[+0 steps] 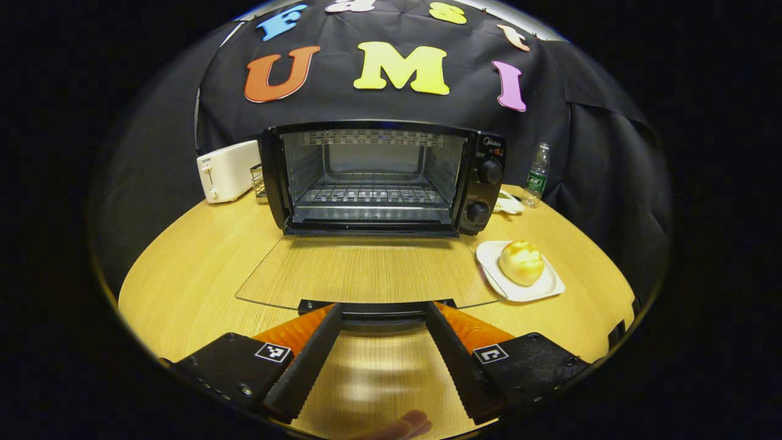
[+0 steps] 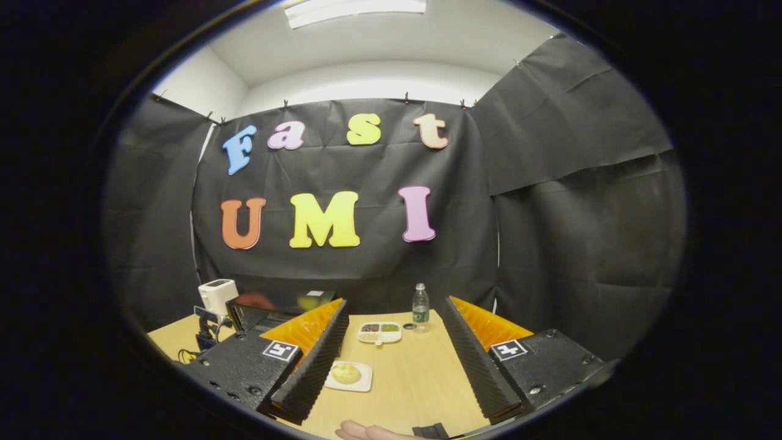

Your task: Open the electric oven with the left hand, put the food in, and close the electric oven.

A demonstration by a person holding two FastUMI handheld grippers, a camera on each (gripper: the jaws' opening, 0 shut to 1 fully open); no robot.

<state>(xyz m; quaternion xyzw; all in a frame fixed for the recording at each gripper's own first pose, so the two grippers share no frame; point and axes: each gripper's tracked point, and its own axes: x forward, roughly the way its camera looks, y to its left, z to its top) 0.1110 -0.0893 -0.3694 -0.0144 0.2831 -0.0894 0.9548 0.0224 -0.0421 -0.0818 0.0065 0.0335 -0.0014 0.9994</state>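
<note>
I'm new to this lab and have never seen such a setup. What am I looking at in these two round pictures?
A person holds a pair of tongs in each hand; a camera rides on each. In the left gripper view, the left tongs sit open at the handle of the oven door, folded down flat. The oven is empty. A bun lies on a white plate on the table; a toaster and bottle stand behind. The right tongs hover open, holding nothing.

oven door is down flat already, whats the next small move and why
Probably lower the right hand-held gripper, open and holding nothing, toward the bun on its white plate. The oven stands open with a bare rack, and the left hand-held gripper sits open at the door handle.
</note>
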